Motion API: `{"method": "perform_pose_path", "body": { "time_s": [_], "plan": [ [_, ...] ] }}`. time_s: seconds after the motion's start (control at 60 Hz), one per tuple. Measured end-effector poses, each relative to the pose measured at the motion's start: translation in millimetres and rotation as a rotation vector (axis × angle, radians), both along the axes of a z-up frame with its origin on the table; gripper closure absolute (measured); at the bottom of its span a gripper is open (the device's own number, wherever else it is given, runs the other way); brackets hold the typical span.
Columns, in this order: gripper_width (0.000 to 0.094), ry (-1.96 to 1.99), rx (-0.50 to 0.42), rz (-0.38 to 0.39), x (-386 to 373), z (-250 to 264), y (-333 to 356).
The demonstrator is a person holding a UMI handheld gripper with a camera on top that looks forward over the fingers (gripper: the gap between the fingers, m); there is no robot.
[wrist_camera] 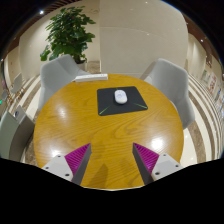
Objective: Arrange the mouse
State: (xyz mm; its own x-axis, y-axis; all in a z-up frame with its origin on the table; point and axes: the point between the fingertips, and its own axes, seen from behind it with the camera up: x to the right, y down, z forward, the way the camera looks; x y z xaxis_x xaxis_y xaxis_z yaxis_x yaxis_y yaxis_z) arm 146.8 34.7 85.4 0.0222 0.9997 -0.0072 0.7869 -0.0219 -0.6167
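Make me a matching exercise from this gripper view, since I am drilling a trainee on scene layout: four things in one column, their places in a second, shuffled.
Things:
1. small white computer mouse
2. dark rectangular mouse pad
3. leafy green potted plant
4. gripper, with pink-padded fingers

Places:
A. beyond the round wooden table, behind the grey chair
B. flat on the wooden tabletop, on its far half
C. on top of the dark pad
D. over the table's near edge, open, holding nothing

Pairs: 1-C, 2-B, 3-A, 4-D
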Motion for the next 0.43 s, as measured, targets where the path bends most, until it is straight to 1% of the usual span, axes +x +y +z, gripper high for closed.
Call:
{"method": "perform_pose_path", "body": {
  "time_s": [0.2,0.3,0.433],
  "plan": [
    [0.0081,0.000,0.023,0.016,13.4,0.3,-7.1],
    [0.0081,0.005,0.054,0.014,14.8,2.0,-2.9],
    [0.0080,0.008,0.058,0.045,10.0,-2.5,-5.7]
  ]
}}
